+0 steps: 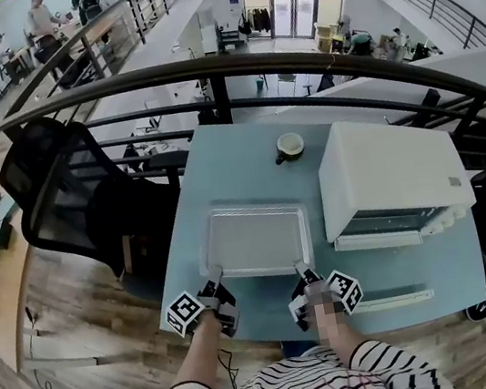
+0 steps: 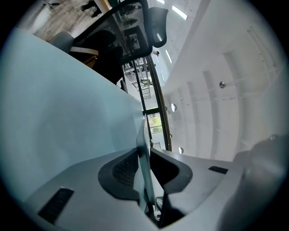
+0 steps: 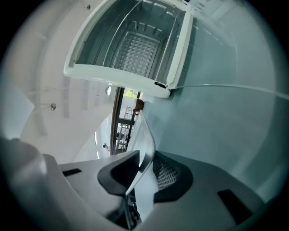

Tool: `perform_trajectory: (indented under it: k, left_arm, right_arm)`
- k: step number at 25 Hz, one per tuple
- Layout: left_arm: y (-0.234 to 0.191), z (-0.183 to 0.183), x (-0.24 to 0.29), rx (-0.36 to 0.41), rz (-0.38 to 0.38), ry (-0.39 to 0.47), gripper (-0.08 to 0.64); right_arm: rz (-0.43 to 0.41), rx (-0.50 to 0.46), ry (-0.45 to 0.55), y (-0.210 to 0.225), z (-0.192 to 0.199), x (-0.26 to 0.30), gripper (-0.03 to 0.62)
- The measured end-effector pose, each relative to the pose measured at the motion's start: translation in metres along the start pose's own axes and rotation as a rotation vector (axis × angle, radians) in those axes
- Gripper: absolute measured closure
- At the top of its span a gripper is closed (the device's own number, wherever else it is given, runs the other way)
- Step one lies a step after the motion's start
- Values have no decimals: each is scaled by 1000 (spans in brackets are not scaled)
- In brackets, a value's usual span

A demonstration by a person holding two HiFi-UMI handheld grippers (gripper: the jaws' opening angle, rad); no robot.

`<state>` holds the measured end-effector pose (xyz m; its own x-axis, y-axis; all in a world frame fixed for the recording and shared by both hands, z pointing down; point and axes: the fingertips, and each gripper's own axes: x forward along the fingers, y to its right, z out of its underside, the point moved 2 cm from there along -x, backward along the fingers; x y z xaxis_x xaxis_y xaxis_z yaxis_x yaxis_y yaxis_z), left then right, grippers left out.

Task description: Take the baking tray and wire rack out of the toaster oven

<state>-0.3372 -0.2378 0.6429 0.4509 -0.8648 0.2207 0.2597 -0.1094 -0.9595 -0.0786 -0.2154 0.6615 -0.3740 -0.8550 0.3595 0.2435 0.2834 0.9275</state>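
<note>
The baking tray (image 1: pixel 255 238) is out of the toaster oven (image 1: pixel 388 178) and lies flat, low over the pale blue table (image 1: pixel 219 161), just left of the oven; whether its underside touches the tabletop cannot be told. The left gripper (image 1: pixel 219 287) pinches the thin near rim at one corner and the right gripper (image 1: pixel 304 273) pinches it at the other, each with a ribbed pad on either side of the lip.

This looks like the set-down of the first item. The next move calls for lowering the tray until it rests, spreading both pairs of jaws, then reaching into the open oven for the wire rack (image 3: pixel 135 49), which sits inside on its side rails.

The tray is a shallow rectangle of dull pale metal with rounded corners and a raised rim. The rack is thin bright wire in parallel bars. The oven is a white box, its door (image 1: pixel 384 237) dropped open toward the person. A cup (image 1: pixel 289 145) stands beyond the tray, and a black mesh chair (image 1: pixel 68 195) is off to the left
</note>
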Motion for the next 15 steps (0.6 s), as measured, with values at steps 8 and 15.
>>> perform_trajectory:
  k: [8,15]
  left_arm:
    - [0,-22,49,0,-27,-5,472]
    - [-1,-35,87,4,-59,-24,471]
  right_arm:
    - [12,27,26,-9,-24,41,494]
    - [33,68,57,-8,-42,71,493]
